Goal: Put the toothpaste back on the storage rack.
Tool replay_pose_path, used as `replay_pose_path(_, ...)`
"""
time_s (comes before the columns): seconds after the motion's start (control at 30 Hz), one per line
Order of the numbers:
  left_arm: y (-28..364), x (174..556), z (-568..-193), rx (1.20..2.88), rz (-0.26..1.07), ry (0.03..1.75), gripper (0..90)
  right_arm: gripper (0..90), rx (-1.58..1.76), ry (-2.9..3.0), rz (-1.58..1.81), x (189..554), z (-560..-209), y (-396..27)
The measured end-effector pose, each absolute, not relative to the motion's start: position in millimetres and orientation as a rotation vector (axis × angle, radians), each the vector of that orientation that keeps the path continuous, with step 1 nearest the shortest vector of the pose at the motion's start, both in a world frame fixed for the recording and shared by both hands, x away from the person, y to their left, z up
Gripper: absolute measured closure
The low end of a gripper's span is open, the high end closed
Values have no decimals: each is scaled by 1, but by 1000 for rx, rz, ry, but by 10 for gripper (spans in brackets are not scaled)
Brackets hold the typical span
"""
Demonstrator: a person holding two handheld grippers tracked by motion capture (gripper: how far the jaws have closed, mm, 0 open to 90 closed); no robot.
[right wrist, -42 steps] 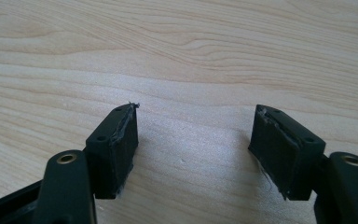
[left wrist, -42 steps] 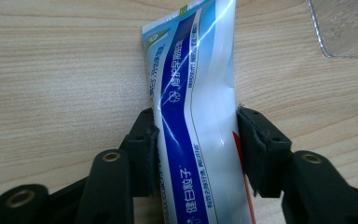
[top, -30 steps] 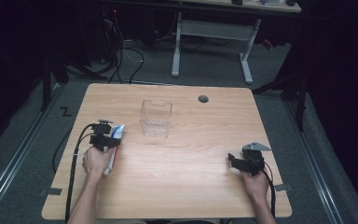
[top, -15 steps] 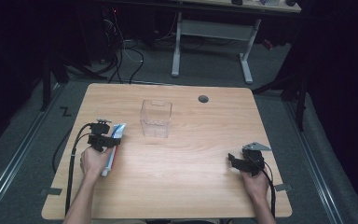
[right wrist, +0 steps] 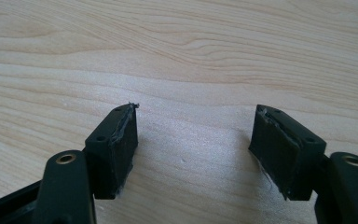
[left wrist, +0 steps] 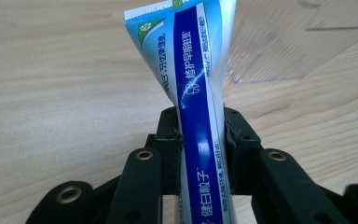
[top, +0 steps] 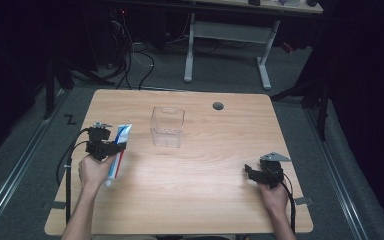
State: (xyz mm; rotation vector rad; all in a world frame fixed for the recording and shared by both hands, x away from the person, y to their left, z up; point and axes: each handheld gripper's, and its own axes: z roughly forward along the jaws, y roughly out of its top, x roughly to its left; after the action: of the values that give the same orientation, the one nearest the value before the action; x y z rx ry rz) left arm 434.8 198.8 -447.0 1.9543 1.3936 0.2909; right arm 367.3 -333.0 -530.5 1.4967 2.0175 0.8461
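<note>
A blue and white toothpaste tube (top: 119,150) is clamped in my left gripper (top: 111,148) at the table's left side; its crimped end points away from me and its cap end hangs toward my hand. In the left gripper view the tube (left wrist: 198,107) runs up between both pads, which squeeze its middle. A clear plastic box (top: 167,127) stands open-topped on the wooden table (top: 200,200), a short way right of the tube. My right gripper (top: 250,172) rests at the table's right side, and in its own view the right gripper (right wrist: 196,140) is open over bare wood.
A round grommet hole (top: 218,106) sits near the table's far edge. Cables trail from both grippers toward the front edge. Beyond the table stand a white desk frame (top: 227,35) and floor cables in the dark.
My left gripper has lifted the toothpaste tube off the table and carried it slightly toward the box. The right gripper has stayed put.
</note>
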Motion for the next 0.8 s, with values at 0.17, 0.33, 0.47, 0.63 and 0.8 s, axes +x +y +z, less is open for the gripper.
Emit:
replay_pose_path(0.17,194,430,-434,1937,295,1339,714,316,1496,2018,846,367,-531,-333)
replay_pose_path(0.33,190,428,-427,1920,281,1300,714,316,1497,2018,846,367,-531,-333)
replay_pose_path(0.47,187,427,-422,1924,284,1282,714,316,1497,2018,846,367,-531,-333)
replay_pose_path(0.63,187,425,-417,1912,278,1265,714,316,1496,2018,846,367,-531,-333)
replay_pose_path(0.8,185,425,-410,1897,273,1244,713,316,1497,2017,846,367,-531,-333)
